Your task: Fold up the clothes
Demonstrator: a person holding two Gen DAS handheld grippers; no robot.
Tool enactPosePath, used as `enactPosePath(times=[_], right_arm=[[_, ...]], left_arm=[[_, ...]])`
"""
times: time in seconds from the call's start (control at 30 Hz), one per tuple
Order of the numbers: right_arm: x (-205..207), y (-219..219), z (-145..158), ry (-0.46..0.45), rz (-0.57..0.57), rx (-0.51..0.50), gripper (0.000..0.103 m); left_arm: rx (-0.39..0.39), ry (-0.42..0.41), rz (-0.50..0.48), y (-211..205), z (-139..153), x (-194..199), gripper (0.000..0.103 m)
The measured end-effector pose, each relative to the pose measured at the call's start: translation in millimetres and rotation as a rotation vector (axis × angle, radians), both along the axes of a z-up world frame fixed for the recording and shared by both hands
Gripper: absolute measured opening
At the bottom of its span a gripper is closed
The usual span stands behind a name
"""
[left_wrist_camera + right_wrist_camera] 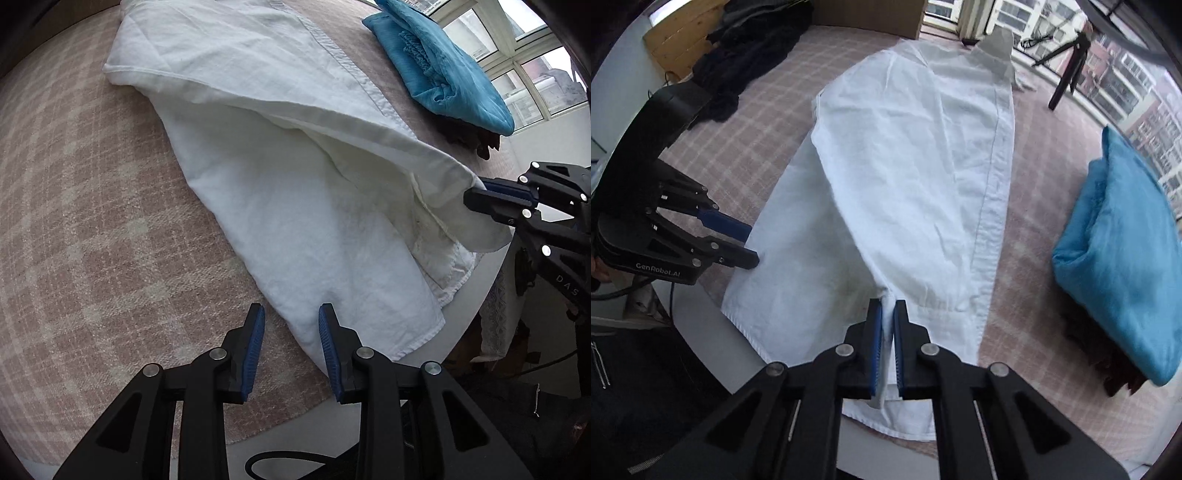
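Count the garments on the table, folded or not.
3: white shirt spread mid-table, folded blue garment at the right edge, dark clothes heaped far left. Something brown under the blue one may be another.

Bare blanket (74,221) left; blue bundle (1119,258) (folded) blocks right

A pink plaid woven cloth (768,122) covers the desk. On its far left corner lies a heap of black fabric (746,48), backed by a pale wooden board (676,40). Beyond it, large windows (1027,14) and a black tripod (1071,62).
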State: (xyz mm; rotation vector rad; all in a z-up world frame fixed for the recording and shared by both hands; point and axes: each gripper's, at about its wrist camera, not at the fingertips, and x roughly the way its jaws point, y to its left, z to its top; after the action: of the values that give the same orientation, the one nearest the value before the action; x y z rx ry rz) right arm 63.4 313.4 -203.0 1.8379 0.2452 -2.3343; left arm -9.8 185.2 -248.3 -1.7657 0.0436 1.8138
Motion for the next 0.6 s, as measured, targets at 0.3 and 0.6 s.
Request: enactPosePath(times=[0.3,0.6], right_arm=[[6.3,5.4,-36.2,-0.135,-0.011,-0.067,0.008],[13.0,-1.5,-36.7,-0.105,0.019,0.019,0.028]], left_arm=[[0.015,-0.024,0.006,-9.7,6.0,8.2,0.029],[0.011,-0.019,-0.037,-3.2,10.6,12.7,0.03]])
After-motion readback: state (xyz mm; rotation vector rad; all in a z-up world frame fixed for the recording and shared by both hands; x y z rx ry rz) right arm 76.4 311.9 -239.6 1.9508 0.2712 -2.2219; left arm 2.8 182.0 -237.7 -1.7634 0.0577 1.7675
